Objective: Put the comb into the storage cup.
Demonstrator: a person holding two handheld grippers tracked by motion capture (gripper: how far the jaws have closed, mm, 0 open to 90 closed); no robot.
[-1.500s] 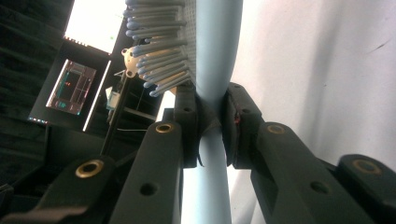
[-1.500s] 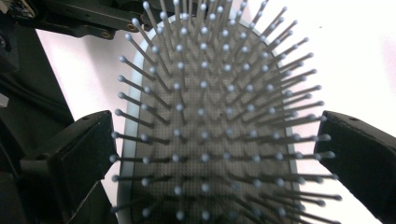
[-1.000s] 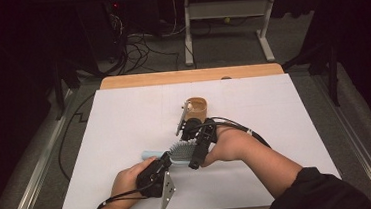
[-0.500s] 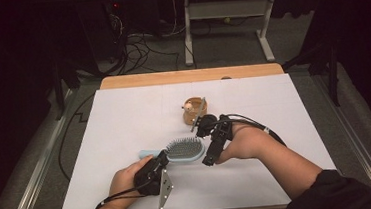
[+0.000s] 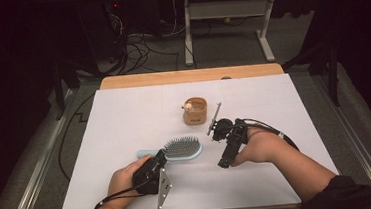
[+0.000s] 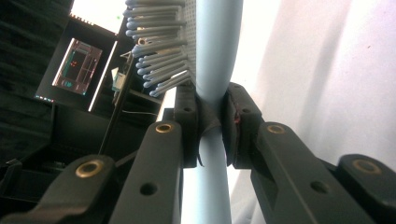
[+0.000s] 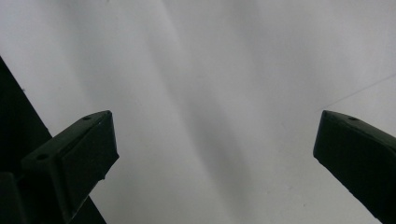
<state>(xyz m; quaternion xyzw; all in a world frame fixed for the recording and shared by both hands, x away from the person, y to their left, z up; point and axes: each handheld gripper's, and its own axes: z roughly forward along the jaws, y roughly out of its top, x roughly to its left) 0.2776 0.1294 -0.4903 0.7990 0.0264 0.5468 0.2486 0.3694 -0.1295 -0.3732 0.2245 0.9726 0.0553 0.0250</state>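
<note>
In the left gripper view the far end of the hairbrush (image 6: pixel 215 46) is running off the top edge, and its handle is dropping out of sight below the pads; the dark room behind the bristles is too dim to read apart from a small lit screen. In the high view the left hand (image 5: pixel 124 178) is covering most of the left gripper (image 5: pixel 160 159), so the pinch itself is hard to make out there. The right gripper view is giving little beyond pale tabletop (image 7: pixel 224 93) between two black jaw tips.

The hairbrush (image 5: pixel 177 149) is pale blue, with an oval head of grey, ball-tipped bristles and a slim rounded handle. It is sitting directly between the left gripper's pads, which are pressing on the neck just below the bristles; the head is extending ahead of that gripper and the handle tip is poking out to its side.

The right gripper (image 5: pixel 224 162) is standing spread wide, with nothing between its jaws, well to the side of the brush head. A small tan cup (image 5: pixel 195 110) is standing beyond it.
</note>
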